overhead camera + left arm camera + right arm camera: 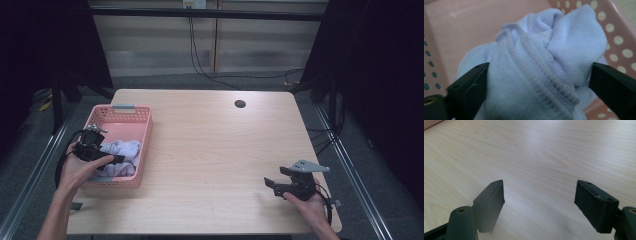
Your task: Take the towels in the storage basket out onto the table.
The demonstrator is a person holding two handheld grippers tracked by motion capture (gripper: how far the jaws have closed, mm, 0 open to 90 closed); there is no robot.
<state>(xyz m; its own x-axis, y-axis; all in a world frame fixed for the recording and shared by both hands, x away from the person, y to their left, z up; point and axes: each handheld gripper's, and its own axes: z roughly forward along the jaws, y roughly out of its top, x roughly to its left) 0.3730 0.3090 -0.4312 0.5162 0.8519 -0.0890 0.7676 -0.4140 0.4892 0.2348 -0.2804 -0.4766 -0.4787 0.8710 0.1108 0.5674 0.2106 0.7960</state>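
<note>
Left gripper [118,160] sits over the pink basket [145,137] at the bench's [215,150] left edge, held in the person's left hand [80,167]. Its jaws stand wide apart with the white cloth [541,62] bunched between them; both jaw faces meet the fabric at its sides, though whether they press on it I cannot tell. The cloth lies crumpled inside the basket, against its perforated wall. Right gripper [272,184] rests low at the bench's near right corner, jaws apart over bare wood, well away from the basket.
</note>
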